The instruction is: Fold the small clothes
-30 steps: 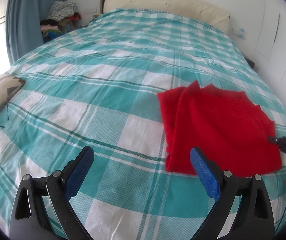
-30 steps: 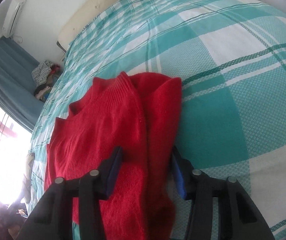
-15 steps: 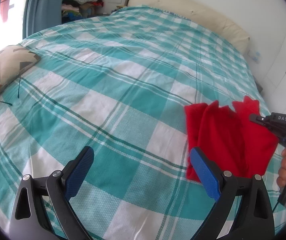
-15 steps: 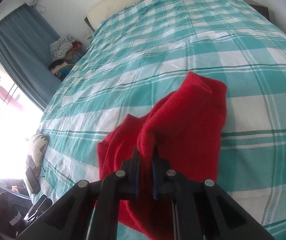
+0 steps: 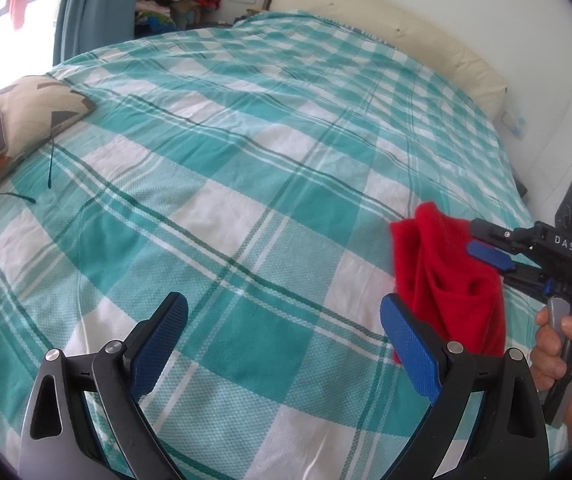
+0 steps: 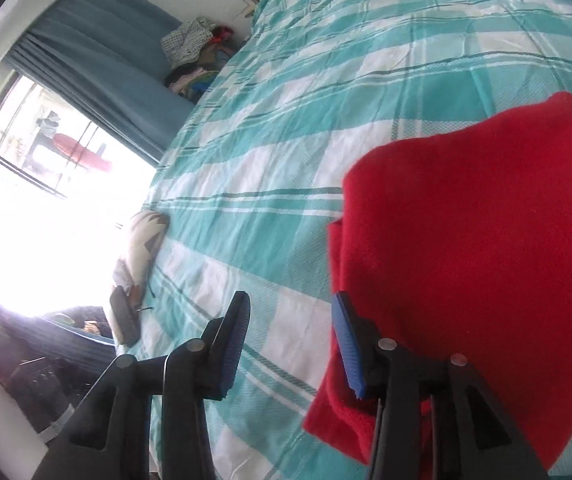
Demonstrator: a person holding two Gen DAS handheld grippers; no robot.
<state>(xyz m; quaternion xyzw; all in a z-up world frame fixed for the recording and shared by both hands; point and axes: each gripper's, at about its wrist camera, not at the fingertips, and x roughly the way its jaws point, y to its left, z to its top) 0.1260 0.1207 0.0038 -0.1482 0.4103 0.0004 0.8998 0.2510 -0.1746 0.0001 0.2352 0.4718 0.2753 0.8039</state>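
Knitwear, a small red garment [image 5: 446, 280], lay bunched near the right edge of the bed [image 5: 245, 184], on the teal-and-white checked cover. It sat in a loose heap with several layers doubled over, which suggested a fold partly made, not a finished flat packet.

The right gripper [image 6: 290, 344] was beside that heap. In its own camera the jaws stood parted, a clear gap of bedcover showing between the two blue pads, and nothing was pinched between them. The right-hand pad lay against the garment's edge, with red cloth draped over and behind that finger. From the left camera the same tool, held in the person's hand [image 5: 562, 348], pointed into the upper part of the heap; whether the cloth hung on it or merely rested against it could not be told.

The left gripper [image 5: 281, 340] hovered over bare cover, jaws spread wide and empty. Its right pad was near the garment's lower corner but apart from it. That position probably left it ready to pin or take a corner while the other tool arranged the next fold.

A patterned cushion [image 5: 25, 116] sat at the far left edge.
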